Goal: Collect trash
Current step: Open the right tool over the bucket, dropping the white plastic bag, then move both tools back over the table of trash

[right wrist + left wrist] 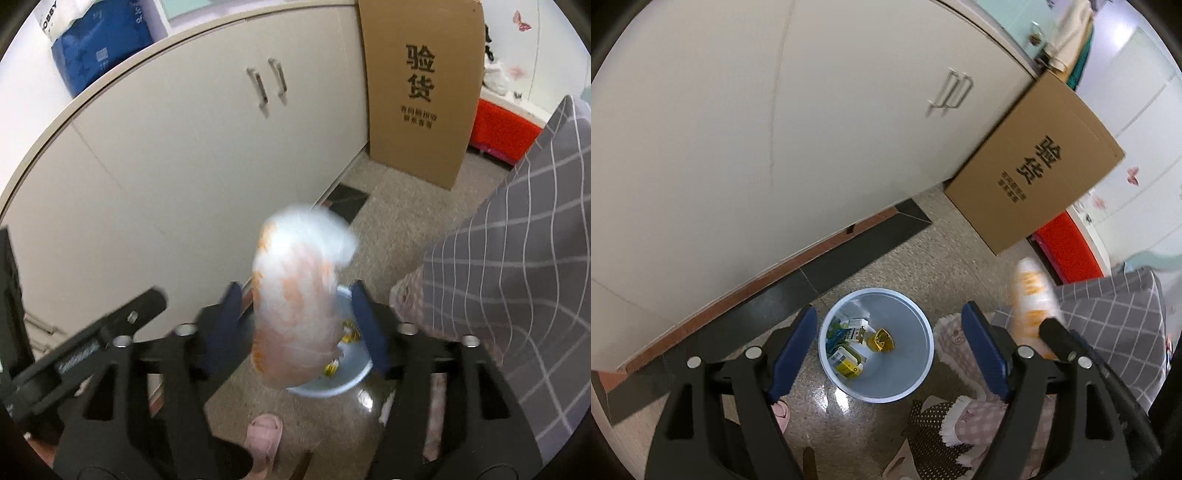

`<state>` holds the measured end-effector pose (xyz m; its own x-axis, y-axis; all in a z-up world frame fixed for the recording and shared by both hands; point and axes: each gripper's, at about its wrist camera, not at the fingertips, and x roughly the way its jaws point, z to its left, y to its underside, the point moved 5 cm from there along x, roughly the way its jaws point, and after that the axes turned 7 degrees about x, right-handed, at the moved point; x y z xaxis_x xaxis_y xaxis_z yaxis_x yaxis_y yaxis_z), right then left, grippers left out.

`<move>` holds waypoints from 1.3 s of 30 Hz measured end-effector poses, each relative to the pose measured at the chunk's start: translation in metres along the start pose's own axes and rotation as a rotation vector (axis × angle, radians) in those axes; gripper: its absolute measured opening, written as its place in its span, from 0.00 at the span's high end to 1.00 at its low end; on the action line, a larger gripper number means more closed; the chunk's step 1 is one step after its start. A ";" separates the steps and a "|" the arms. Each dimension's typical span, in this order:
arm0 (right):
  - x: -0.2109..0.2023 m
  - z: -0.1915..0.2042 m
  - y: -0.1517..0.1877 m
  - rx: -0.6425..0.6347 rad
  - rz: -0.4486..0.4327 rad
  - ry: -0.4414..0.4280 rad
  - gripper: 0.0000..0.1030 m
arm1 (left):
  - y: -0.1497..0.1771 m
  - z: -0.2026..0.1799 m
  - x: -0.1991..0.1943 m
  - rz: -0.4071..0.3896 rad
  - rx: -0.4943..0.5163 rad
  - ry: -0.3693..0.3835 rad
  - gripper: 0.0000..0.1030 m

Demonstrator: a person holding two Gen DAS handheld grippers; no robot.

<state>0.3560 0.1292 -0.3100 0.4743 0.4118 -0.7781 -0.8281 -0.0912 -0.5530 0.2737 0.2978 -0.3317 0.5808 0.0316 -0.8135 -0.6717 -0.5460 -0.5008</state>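
A pale blue waste bin (908,373) stands on the speckled floor and holds small cartons (849,350) and a yellow wrapper (882,339). My left gripper (890,314) hangs open above it with nothing between its blue pads. In the right wrist view a blurred white-and-orange plastic bag (291,266) sits between the spread jaws of my right gripper (295,290), with a gap on each side, over the bin (347,384). The same bag (1032,291) shows at the right of the left wrist view, above a black finger (1060,339) of the right gripper.
White cabinet doors (184,147) run behind the bin. A tall cardboard box (421,92) leans at their far end, with a red crate (502,129) beyond. Grey checked bedding (524,258) fills the right. A pink slipper (264,435) and pink fleecy fabric (975,417) lie near the bin.
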 end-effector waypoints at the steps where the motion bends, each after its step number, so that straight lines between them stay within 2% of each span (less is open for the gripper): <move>1: 0.001 -0.001 -0.001 0.004 0.006 -0.002 0.30 | 0.000 0.001 0.000 0.000 -0.002 -0.001 0.24; 6: -0.009 -0.009 0.001 0.008 -0.003 0.007 0.28 | -0.003 -0.006 -0.006 -0.011 0.018 0.006 0.24; 12: -0.033 -0.015 0.001 0.015 -0.015 0.014 0.27 | 0.001 -0.026 -0.020 -0.025 0.052 0.048 0.24; 17: -0.075 -0.019 -0.006 0.027 -0.075 -0.020 0.27 | 0.002 -0.044 -0.045 -0.060 0.077 0.091 0.23; 24: -0.141 -0.034 -0.014 0.055 -0.175 -0.040 0.23 | 0.001 -0.082 -0.097 -0.150 0.138 0.143 0.21; 32: -0.203 -0.088 -0.001 0.098 -0.240 0.011 0.22 | 0.024 -0.145 -0.129 -0.166 0.249 0.202 0.19; 39: -0.258 -0.165 0.010 0.186 -0.325 0.109 0.22 | 0.059 -0.231 -0.136 -0.128 0.422 0.266 0.19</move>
<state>0.2748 -0.1279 -0.1636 0.7413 0.2929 -0.6039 -0.6650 0.1983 -0.7201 0.2611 0.0679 -0.1825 0.7307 -0.1681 -0.6616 -0.6826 -0.1644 -0.7121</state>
